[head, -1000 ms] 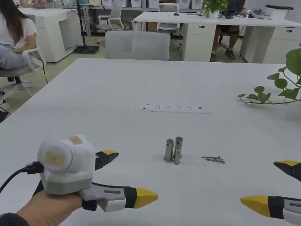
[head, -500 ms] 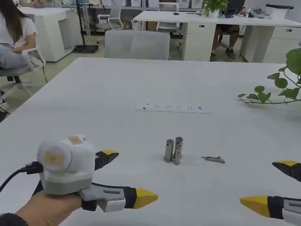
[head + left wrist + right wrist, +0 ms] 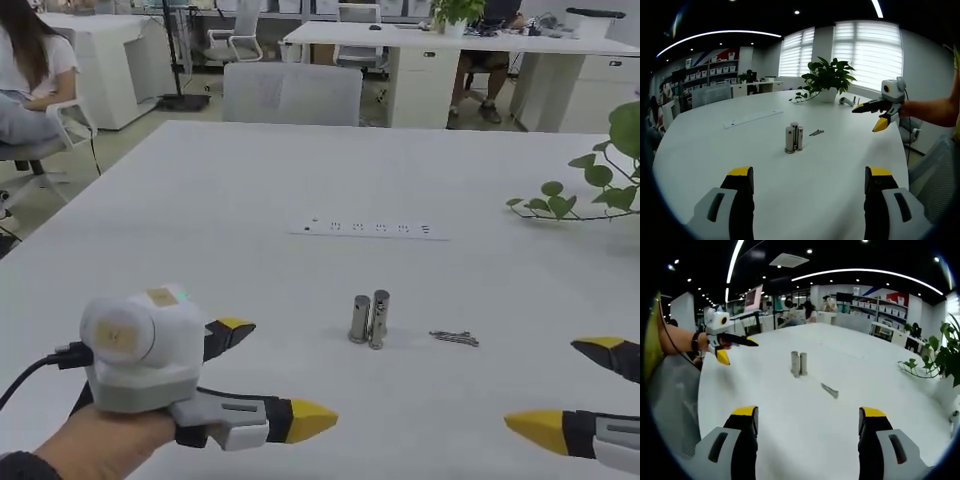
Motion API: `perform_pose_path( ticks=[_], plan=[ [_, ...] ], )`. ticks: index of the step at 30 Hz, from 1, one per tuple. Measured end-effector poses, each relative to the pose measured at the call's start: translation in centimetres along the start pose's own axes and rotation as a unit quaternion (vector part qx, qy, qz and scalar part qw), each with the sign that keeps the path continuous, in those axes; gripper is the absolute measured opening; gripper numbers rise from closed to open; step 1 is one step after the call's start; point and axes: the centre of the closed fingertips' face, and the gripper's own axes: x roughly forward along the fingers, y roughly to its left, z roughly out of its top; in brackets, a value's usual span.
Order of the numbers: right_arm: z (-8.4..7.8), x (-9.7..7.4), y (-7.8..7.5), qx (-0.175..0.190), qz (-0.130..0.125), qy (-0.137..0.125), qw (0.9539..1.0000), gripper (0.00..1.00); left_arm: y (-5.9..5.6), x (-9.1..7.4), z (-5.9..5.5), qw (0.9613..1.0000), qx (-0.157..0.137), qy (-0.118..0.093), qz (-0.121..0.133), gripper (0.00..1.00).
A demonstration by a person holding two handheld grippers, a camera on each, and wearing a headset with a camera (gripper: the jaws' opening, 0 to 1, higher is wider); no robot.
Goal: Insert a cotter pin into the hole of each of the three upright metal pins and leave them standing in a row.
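Two grippers: the left gripper [image 3: 283, 372] and the right gripper [image 3: 550, 383] hover low over the table [image 3: 250, 190], both well short of the work.
Change: the right gripper's tips sit slightly further left than half a second ago, and nothing else has moved, so I judge insertion not yet begun.
Left jaws: spread wide, holding nothing.
Right jaws: spread wide, empty.
Metal pins [image 3: 369, 319]: upright, bunched together mid-table.
Cotter pins [image 3: 454, 338]: lying loose, near the metal pins' right.
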Motion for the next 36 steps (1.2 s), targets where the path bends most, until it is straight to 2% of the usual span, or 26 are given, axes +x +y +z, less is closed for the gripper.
perform_pose_path(
  ticks=[12, 16, 24, 31, 36],
  plan=[
    [0.7, -1.8, 1.2, -0.001, -0.012, -0.005, 0.9999, 0.82, -1.2, -1.4, 0.8, 0.9999, 0.012, -0.003, -0.008, 0.91],
    [1.2, -1.8, 1.6, -0.001, -0.016, -0.011, 0.9998, 0.81, -1.6, -2.0, 0.8, 0.9998, 0.017, -0.001, -0.012, 0.91],
    [2.3, -0.3, 2.5, -0.002, -0.010, -0.011, 0.9999, 0.73, -1.4, -3.2, 1.0, 0.9997, 0.021, -0.001, -0.012, 0.91],
    [3.8, 1.4, 3.3, -0.012, -0.004, -0.015, 0.9998, 0.66, -0.8, -4.4, 1.0, 0.9996, 0.026, -0.002, -0.009, 0.90],
    [4.8, 2.8, 3.7, -0.022, 0.002, -0.015, 0.9996, 0.60, -0.5, -5.0, 1.1, 0.9997, 0.022, -0.010, -0.008, 0.90]
  ],
)
